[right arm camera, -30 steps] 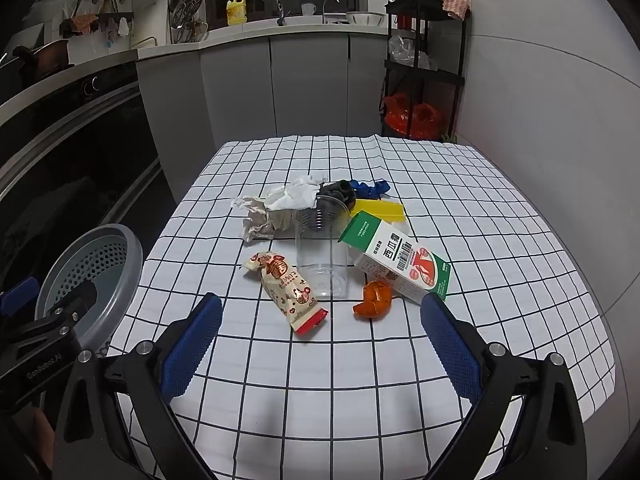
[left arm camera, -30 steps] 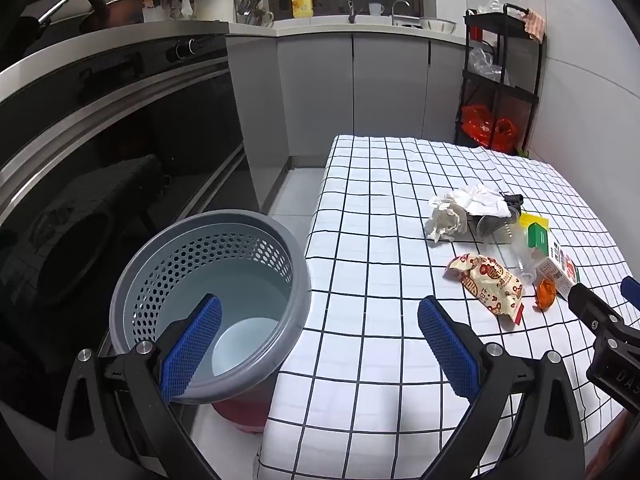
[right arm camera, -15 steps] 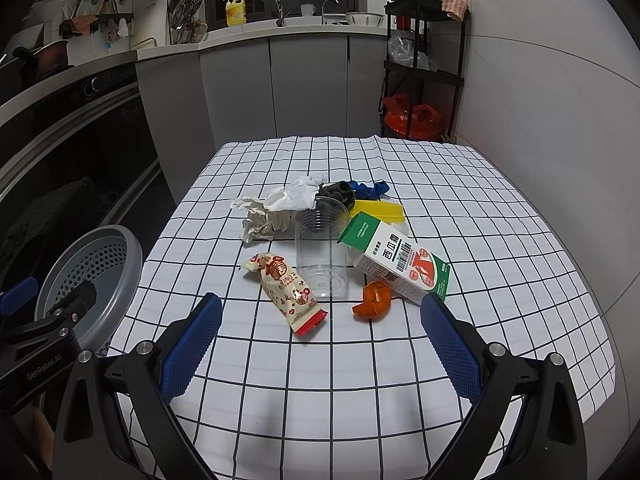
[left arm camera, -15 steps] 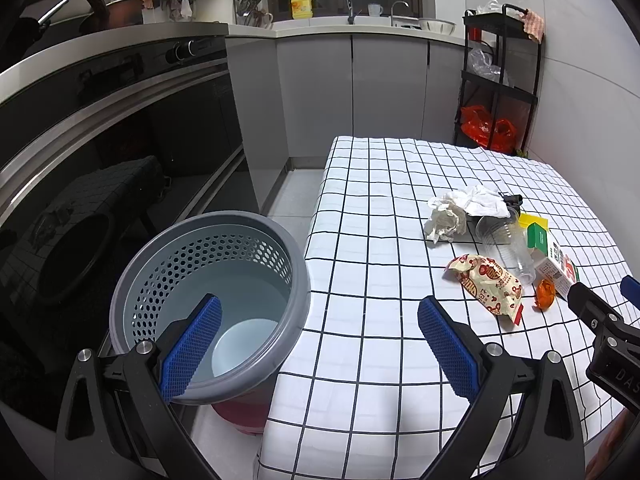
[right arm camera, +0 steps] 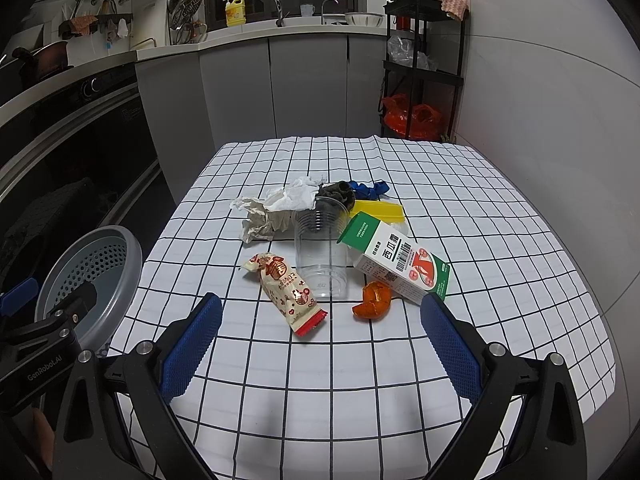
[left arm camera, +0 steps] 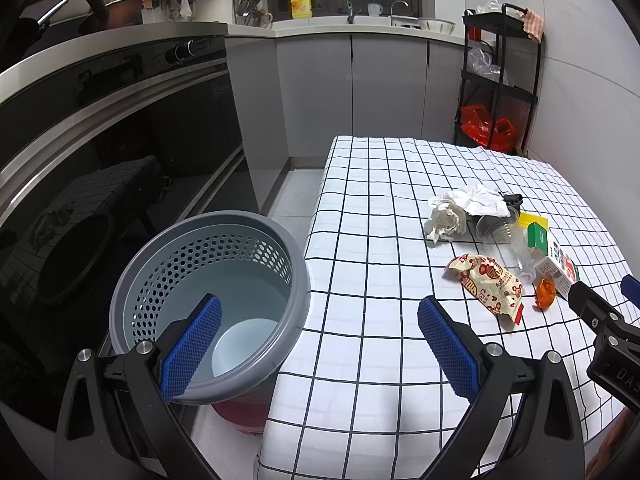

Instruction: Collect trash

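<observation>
Trash lies in a cluster on the checked tablecloth [right arm camera: 400, 360]: a snack wrapper [right arm camera: 286, 286], a clear plastic cup [right arm camera: 320, 252], a green and white carton [right arm camera: 396, 260], an orange peel [right arm camera: 374, 300], crumpled paper [right arm camera: 280, 208], a yellow piece [right arm camera: 378, 210] and blue scraps [right arm camera: 370, 188]. A grey perforated bin [left arm camera: 208, 292] stands by the table's left edge. My right gripper [right arm camera: 320, 344] is open and empty, just short of the wrapper. My left gripper [left arm camera: 320, 344] is open and empty, over the bin's rim and the table's edge. The wrapper [left arm camera: 486, 284] and cup [left arm camera: 508, 244] also show in the left wrist view.
A dark oven front [left arm camera: 100, 140] runs along the left. Grey cabinets [right arm camera: 308, 88] and a sink counter stand behind the table. A black shelf rack [right arm camera: 424, 64] with red bags stands at the back right. A white wall [right arm camera: 560, 120] borders the table's right side.
Both grippers have stayed nearly still; the views shifted only slightly. Nothing was taken hold of or moved.
</observation>
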The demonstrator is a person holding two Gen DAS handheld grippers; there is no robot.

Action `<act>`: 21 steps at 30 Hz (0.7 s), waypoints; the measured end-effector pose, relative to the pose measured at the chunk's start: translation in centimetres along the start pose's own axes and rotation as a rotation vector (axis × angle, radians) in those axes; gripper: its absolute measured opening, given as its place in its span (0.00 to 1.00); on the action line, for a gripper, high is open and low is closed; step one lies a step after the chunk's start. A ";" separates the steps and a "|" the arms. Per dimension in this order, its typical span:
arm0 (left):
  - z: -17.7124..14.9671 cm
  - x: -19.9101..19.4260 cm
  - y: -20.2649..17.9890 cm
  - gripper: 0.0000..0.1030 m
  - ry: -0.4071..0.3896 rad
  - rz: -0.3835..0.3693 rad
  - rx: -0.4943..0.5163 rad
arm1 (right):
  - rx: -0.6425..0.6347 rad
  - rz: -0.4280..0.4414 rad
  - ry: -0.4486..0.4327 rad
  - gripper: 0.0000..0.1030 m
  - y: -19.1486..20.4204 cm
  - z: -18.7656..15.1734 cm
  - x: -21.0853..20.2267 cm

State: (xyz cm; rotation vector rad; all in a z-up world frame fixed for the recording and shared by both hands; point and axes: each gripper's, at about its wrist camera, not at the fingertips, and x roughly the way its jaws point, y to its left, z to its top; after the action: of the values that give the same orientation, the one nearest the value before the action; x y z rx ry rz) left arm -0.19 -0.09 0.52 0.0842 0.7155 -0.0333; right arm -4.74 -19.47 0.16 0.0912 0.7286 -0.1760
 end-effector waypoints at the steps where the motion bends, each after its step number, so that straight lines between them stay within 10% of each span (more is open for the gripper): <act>1: 0.0 -0.1 0.0 0.94 0.000 0.000 0.000 | 0.000 0.000 -0.001 0.92 0.0 0.0 0.0; 21: 0.0 -0.1 0.0 0.94 -0.001 0.002 0.001 | 0.004 0.004 0.001 0.92 -0.1 0.1 0.1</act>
State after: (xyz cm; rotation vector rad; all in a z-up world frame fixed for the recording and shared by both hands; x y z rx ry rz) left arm -0.23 -0.11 0.58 0.0861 0.7146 -0.0324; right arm -4.67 -19.56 0.16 0.0967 0.7293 -0.1736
